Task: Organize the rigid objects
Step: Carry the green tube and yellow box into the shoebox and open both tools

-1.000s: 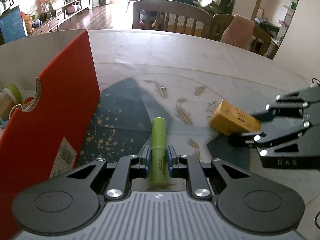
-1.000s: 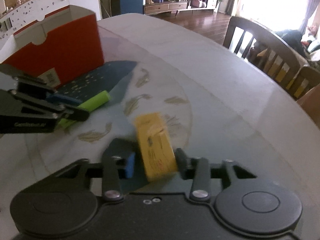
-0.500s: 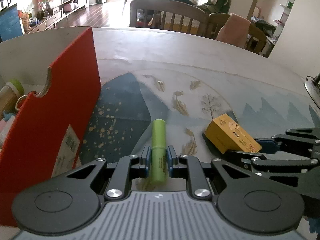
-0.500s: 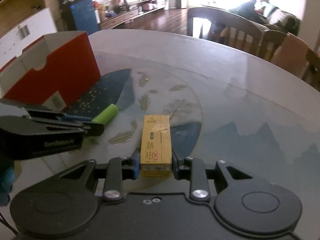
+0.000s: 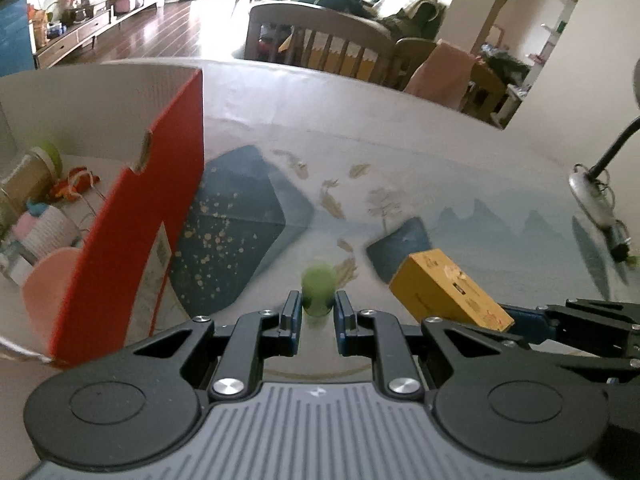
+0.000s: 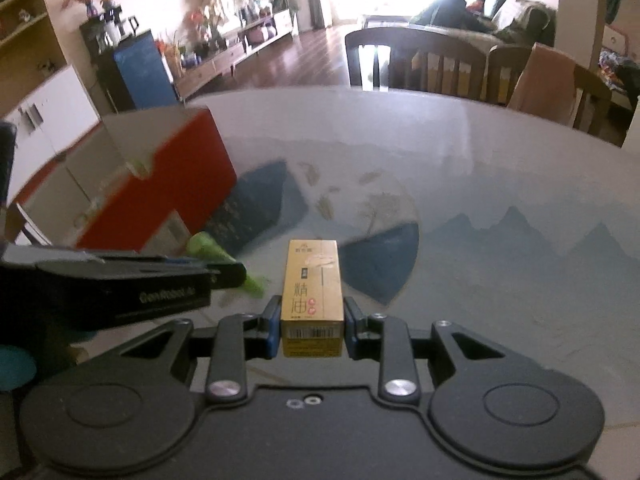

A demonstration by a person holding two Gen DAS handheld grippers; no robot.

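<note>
My left gripper (image 5: 317,312) is shut on a green cylinder (image 5: 318,290), held end-on and blurred above the table. In the right wrist view the same cylinder (image 6: 208,248) sticks out of the left gripper (image 6: 236,276) at the left. A yellow carton (image 6: 313,292) with dark print is clamped between the blue pads of my right gripper (image 6: 312,330), lifted off the table. The left wrist view shows that carton (image 5: 448,292) at the lower right, in the right gripper (image 5: 520,320). An open red box (image 5: 160,216) stands to the left, its interior showing.
Inside the red box (image 6: 168,176) lie a jar with a green lid (image 5: 36,168), a pink disc (image 5: 48,284) and small toys. A round table with a painted cloth (image 6: 500,208) spreads ahead. Wooden chairs (image 6: 420,60) stand at its far side. A lamp base (image 5: 592,196) sits at the right.
Both grippers have lifted their objects off the table. The green cylinder now points end-on instead of lying lengthwise. The right gripper rolled level and closed on the yellow carton; the box interior has come into view.
</note>
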